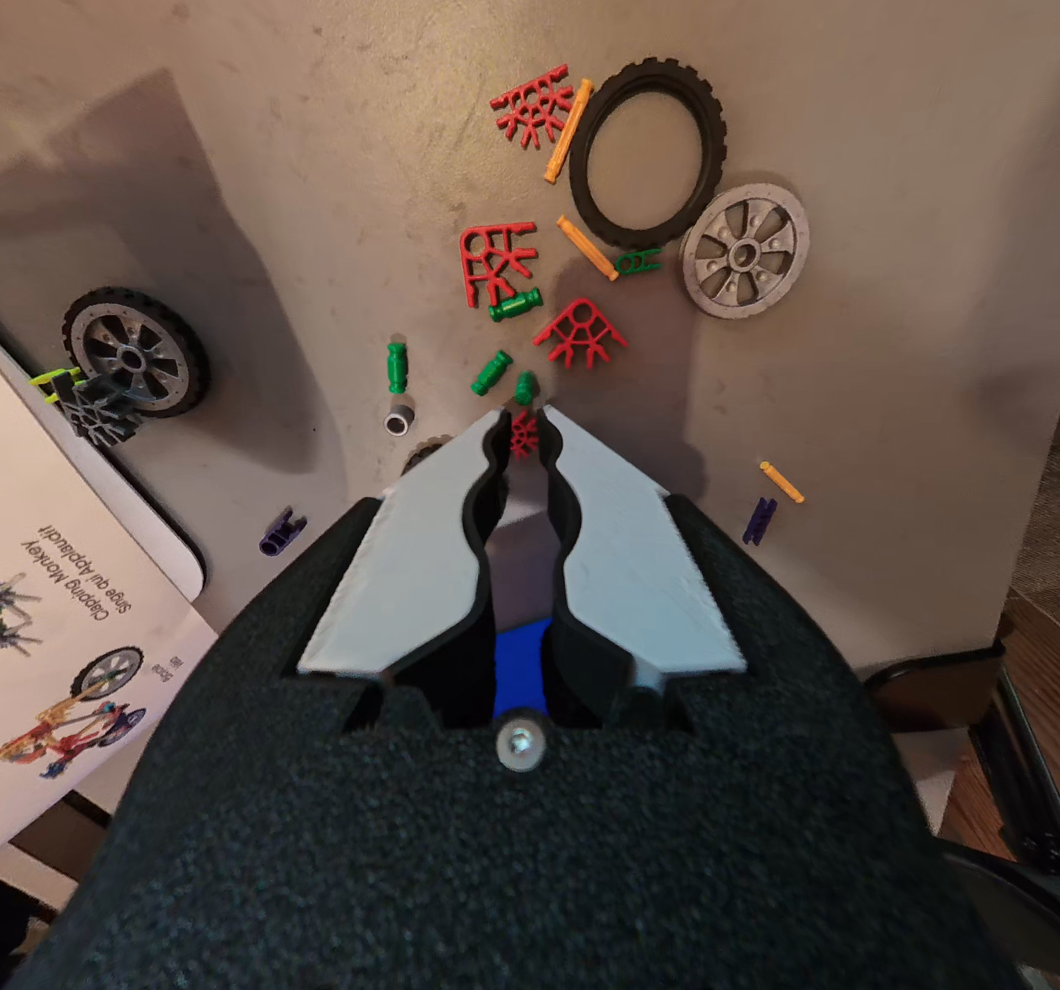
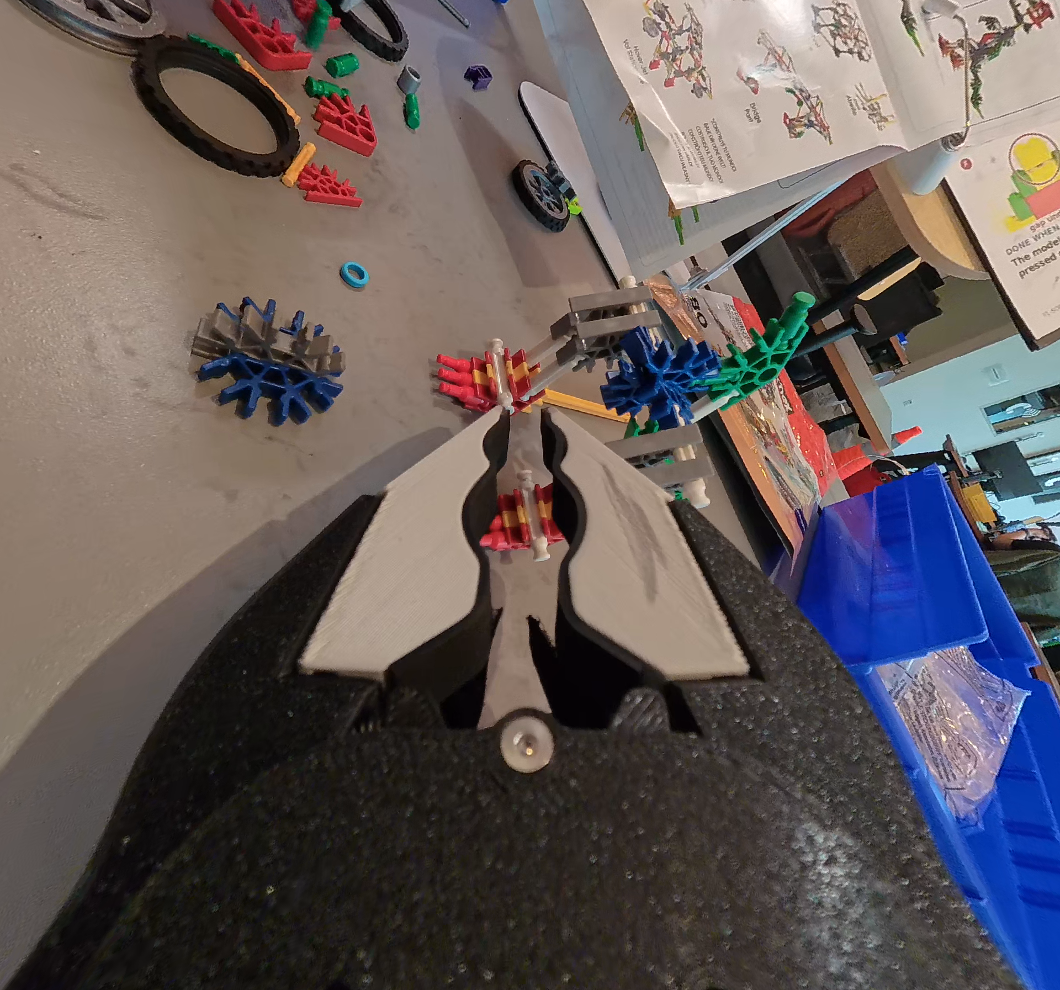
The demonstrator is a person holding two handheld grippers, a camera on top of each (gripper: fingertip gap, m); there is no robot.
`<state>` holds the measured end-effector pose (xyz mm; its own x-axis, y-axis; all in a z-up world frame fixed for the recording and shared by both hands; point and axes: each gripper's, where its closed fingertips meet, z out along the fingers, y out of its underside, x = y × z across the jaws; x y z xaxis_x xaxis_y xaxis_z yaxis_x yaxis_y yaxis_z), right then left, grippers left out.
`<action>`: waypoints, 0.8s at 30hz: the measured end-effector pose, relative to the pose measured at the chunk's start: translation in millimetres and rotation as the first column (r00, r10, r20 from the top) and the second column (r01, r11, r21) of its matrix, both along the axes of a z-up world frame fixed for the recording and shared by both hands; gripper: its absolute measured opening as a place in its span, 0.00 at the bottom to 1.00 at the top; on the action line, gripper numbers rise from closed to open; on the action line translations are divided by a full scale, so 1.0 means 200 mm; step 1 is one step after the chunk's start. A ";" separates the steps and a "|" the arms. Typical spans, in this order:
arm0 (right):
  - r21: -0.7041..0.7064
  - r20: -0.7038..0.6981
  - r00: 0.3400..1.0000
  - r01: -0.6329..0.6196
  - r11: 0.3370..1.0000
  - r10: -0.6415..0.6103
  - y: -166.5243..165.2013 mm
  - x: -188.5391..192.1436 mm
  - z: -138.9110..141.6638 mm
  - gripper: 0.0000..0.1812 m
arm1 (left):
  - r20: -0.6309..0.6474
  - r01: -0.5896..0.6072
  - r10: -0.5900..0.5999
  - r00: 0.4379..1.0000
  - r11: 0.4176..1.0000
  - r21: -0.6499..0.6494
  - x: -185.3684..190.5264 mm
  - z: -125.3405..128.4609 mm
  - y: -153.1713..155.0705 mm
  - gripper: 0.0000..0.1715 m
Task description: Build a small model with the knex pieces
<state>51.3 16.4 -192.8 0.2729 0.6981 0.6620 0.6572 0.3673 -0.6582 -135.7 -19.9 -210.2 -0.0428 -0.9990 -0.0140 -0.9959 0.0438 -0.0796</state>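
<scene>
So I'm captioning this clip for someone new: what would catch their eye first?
Probably the black tyre lying flat beside a silver wheel hub, with red, green and orange pieces scattered around them. The left hand-held gripper pinches a small red connector. The right hand-held gripper grips a colourful rod model, blue bins to its right.

tyre ring (image 1: pixel 648 158): black, flat on grey table (image 1: pixel 287 102)
silver hub (image 1: pixel 744 252): just beside the ring
blue bin (image 2: pixel 895 578): at table edge, right
booklet (image 2: pixel 717 56): open, propped upright
blue ring (image 2: pixel 354 275): alone on table
</scene>
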 end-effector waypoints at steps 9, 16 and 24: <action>0.000 -0.005 1.000 -0.004 1.000 0.004 0.00 0.00 0.00 0.06 | 0.136 -0.098 0.082 0.987 0.988 0.118 -0.03 0.22 0.08 0.08; -0.002 -0.006 1.000 -0.007 1.000 0.007 0.00 0.00 0.00 0.06 | 0.235 -0.281 0.229 0.945 0.934 0.220 -0.30 0.47 0.11 0.08; 0.002 0.003 1.000 -0.004 1.000 0.004 0.00 0.00 0.00 0.06 | 0.250 -0.443 0.382 0.890 0.854 0.273 -0.61 0.48 0.08 0.08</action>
